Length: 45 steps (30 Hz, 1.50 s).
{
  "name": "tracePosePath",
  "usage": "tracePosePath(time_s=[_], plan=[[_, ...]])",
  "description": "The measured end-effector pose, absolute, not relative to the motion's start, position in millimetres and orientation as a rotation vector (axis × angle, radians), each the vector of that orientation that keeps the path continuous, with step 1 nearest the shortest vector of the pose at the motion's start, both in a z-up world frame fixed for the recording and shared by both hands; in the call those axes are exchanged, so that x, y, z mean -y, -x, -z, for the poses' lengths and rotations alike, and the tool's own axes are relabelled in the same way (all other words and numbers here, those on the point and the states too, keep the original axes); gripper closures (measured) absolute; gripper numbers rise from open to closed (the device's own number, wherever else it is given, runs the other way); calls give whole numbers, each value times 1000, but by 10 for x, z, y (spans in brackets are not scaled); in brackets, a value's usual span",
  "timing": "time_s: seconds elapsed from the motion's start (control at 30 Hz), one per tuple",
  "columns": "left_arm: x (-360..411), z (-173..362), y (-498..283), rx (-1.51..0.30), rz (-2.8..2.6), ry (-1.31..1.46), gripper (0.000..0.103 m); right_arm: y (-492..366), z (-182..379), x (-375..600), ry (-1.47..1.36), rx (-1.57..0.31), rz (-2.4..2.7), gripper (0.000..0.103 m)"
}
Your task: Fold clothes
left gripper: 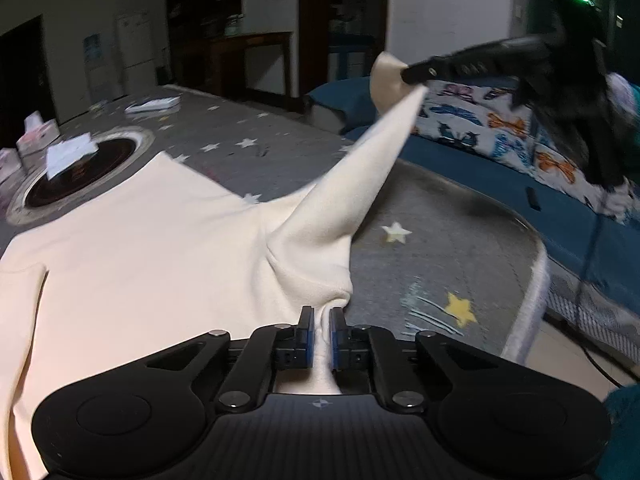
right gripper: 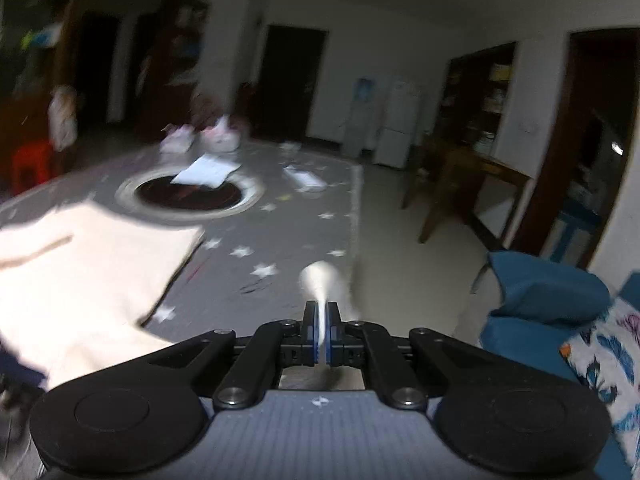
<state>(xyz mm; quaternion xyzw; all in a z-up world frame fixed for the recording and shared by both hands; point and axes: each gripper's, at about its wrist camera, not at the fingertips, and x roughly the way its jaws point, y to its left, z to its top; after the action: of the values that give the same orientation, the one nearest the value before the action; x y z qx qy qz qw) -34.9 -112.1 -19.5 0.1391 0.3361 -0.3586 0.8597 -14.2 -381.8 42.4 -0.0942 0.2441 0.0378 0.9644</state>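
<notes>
A cream garment [left gripper: 140,248] lies spread on a grey star-patterned table [left gripper: 460,248]. My left gripper [left gripper: 322,316] is shut on a pinch of its near edge. A strip of the cloth rises taut from there up to my right gripper [left gripper: 416,78], which is shut on its far corner and held above the table's right side. In the right wrist view my right gripper [right gripper: 322,310] pinches a small white tip of cloth [right gripper: 324,280], and the rest of the garment [right gripper: 80,272] lies at the left on the table.
A round dark inset [left gripper: 80,172] with papers on it sits mid-table. Tissue packs [left gripper: 36,136] stand at the far left. A blue sofa with a butterfly cushion [left gripper: 500,128] runs along the right. A wooden table [right gripper: 472,184] and cabinets stand behind.
</notes>
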Motion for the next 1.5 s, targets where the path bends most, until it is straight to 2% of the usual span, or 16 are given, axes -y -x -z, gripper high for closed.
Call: tracePosePath(time_s=[0.1,0.23,0.33,0.47,0.57,0.63,0.9,1.13,1.37,1.5], plan=[[1116,198,430,-700,812,-320,96,55,-259,4058,121,-551,-1,95],[1135,165,497,-693,868,-347,94,23,-32,4207,91,-634,52,94],[1164,77,496,-667,889,-340,93,27,-51,4149,85,-626,2,94],[1233,2,347,-644,837,-294,91,-33,-60,3996,69,-630,-93,85],[1288,74,198,-672,784,-267,88,-133,-2,3850,74,-650,-161,84],[1306,151,126,-714,770,-242,88,-250,77,3734,74,-669,-188,79],[1267,201,186,-761,829,-157,81,-499,307,3698,64,-734,-179,77],[925,67,-82,-729,666,-139,79,-485,320,3733,85,-746,-148,70],[482,70,-606,-736,356,-133,79,-493,300,3698,90,-747,-132,70],[229,72,-906,-734,180,-129,70,-485,278,3638,108,-747,-143,69]])
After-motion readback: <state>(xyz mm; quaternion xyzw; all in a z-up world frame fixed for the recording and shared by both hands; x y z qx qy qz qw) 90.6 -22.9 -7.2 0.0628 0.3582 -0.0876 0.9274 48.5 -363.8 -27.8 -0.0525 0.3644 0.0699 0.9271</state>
